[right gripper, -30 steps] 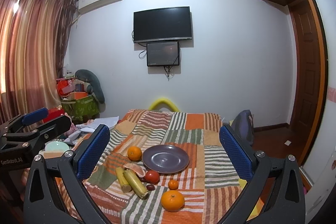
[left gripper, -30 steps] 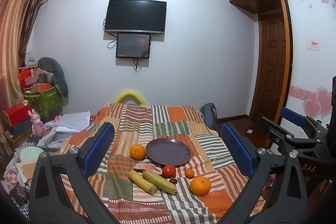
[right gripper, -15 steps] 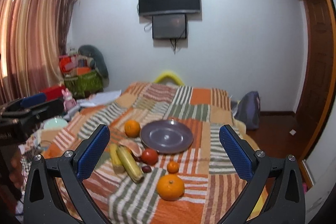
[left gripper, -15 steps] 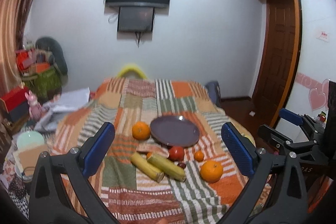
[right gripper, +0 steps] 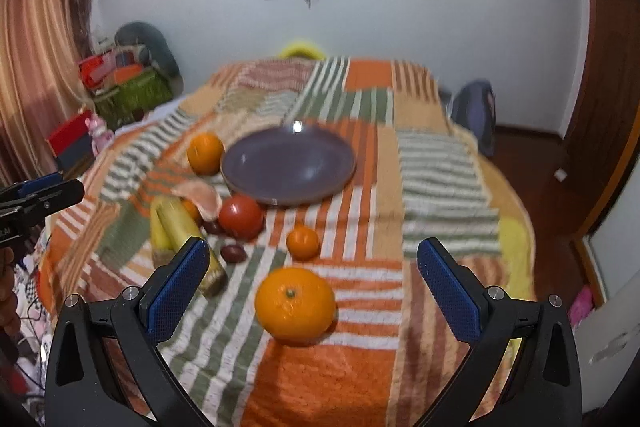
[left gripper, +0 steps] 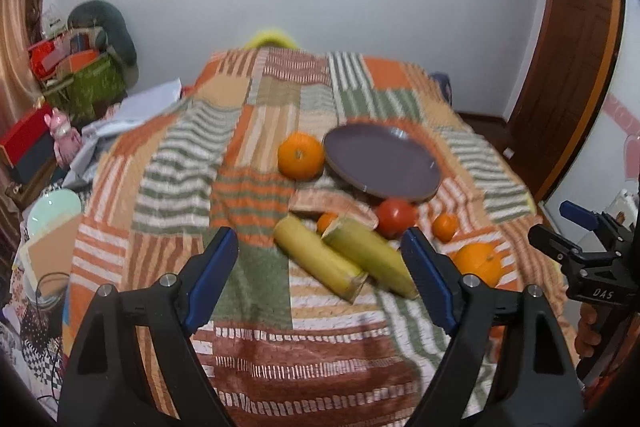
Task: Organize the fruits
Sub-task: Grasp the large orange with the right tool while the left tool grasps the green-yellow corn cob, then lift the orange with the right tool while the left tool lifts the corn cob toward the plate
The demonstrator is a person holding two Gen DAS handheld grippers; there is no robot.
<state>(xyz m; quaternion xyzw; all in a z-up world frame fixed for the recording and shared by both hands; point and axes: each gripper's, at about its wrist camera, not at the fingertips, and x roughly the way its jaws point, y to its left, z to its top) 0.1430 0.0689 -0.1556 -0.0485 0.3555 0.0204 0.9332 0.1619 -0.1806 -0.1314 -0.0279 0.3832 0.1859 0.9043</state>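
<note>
Both grippers have descended and tilted toward the table since one second ago; the fruit now fills more of each view. Judgement: this is the approach phase, and nothing is yet on the plate.

The left gripper (left gripper: 320,267) is spread wide and empty, hovering near the two corn cobs (left gripper: 344,261). The right gripper (right gripper: 314,281) is also spread wide and empty, with the large orange (right gripper: 295,303) lying between its fingers, apart from both pads.

The plate (right gripper: 289,166) is smooth, glossy, dark purple, round and shallow; it sits at table centre, empty. A second orange (right gripper: 205,153) lies just left of it. A glossy red tomato (right gripper: 241,217) and a small mandarin (right gripper: 303,243) lie nearer. The tablecloth (right gripper: 360,367) is a soft, tufted striped patchwork.
</note>
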